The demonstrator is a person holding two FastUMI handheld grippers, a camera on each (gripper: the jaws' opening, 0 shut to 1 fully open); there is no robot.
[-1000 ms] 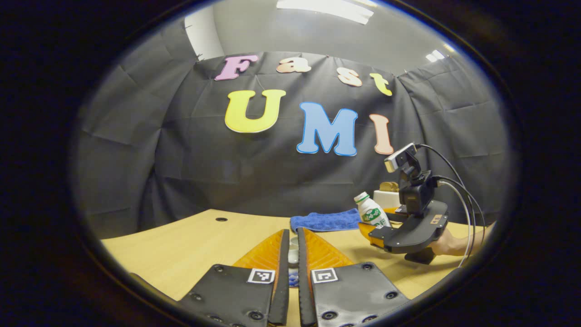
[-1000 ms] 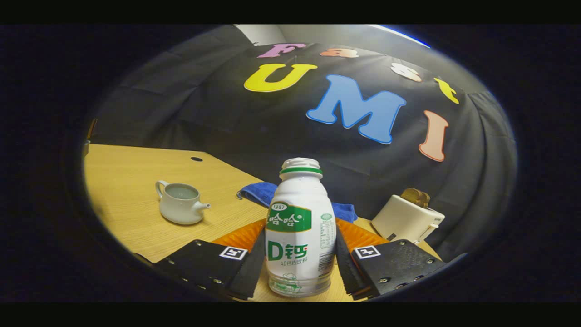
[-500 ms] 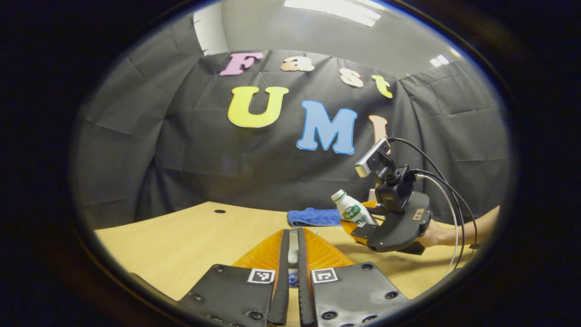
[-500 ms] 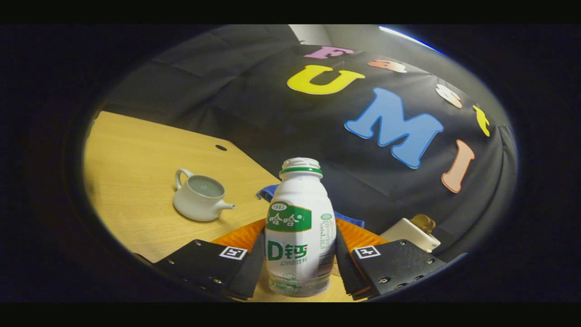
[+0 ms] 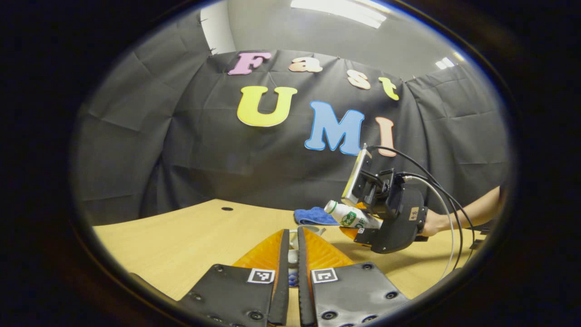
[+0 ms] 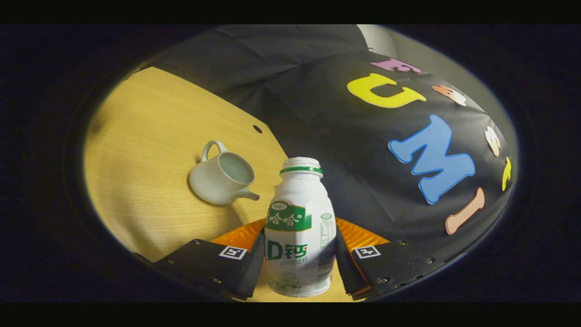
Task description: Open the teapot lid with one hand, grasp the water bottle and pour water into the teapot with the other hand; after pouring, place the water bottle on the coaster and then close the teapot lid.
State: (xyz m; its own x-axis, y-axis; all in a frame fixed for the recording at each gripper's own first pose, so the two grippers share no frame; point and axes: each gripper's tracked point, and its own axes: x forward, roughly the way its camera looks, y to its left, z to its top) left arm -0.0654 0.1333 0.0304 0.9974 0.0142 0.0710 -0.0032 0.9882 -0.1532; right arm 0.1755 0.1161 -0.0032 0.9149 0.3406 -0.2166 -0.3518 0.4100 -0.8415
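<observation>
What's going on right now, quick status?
Right gripper shut on water bottle, tipped toward open teapot. Left gripper nearly shut on something small and pale. Nothing between bottle and teapot.

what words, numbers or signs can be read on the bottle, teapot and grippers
bottle: green and white printed label, not quoted here; its fine print is too small to read.
teapot: no writing.
lid between the left gripper fingers: no writing seen.
left gripper and right gripper: square black-and-white code tags, no words.
</observation>
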